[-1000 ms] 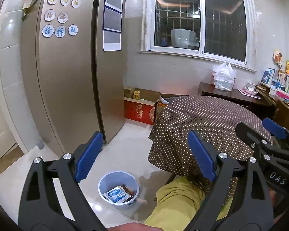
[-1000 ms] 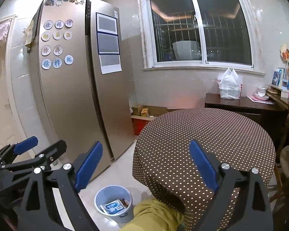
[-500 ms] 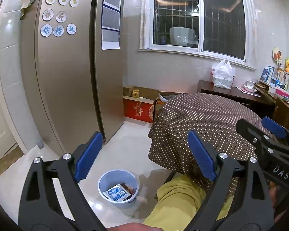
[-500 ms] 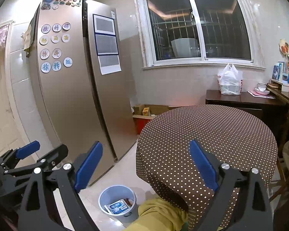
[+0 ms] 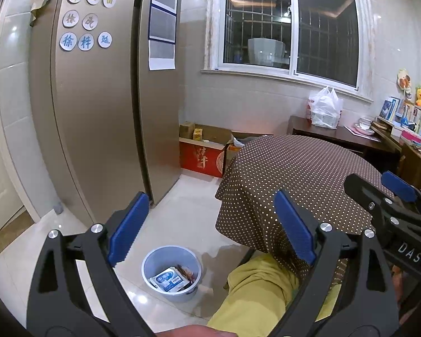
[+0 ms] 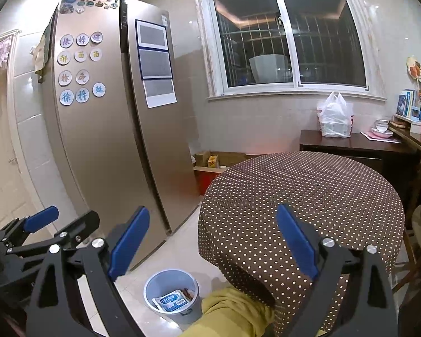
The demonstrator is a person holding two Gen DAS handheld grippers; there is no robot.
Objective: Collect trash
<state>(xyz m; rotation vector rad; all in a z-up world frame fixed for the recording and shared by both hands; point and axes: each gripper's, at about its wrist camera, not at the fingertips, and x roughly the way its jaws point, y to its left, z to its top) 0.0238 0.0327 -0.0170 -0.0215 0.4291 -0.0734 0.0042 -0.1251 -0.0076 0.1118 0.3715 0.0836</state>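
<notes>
Meanwhile, both tools, left [image 5: 210, 230] and right [image 6: 213, 241], hang wide and empty above the table [image 6: 308, 196], its cloth bare; the trash [image 5: 169, 279] already lies in the floor bin [image 5: 151, 264], suggesting collection is finished

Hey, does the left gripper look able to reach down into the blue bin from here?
Probably yes: the left gripper is open and empty, and the blue bin sits uncovered on the floor below it.

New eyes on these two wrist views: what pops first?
The big bronze fridge on the left, dotted with round character magnets, dominates. Right of it sits a round table in a brown polka-dot cloth. On the floor between them stands a pale blue trash bin holding a white-and-blue packet, with both open claws empty above, left claw and right claw.
</notes>
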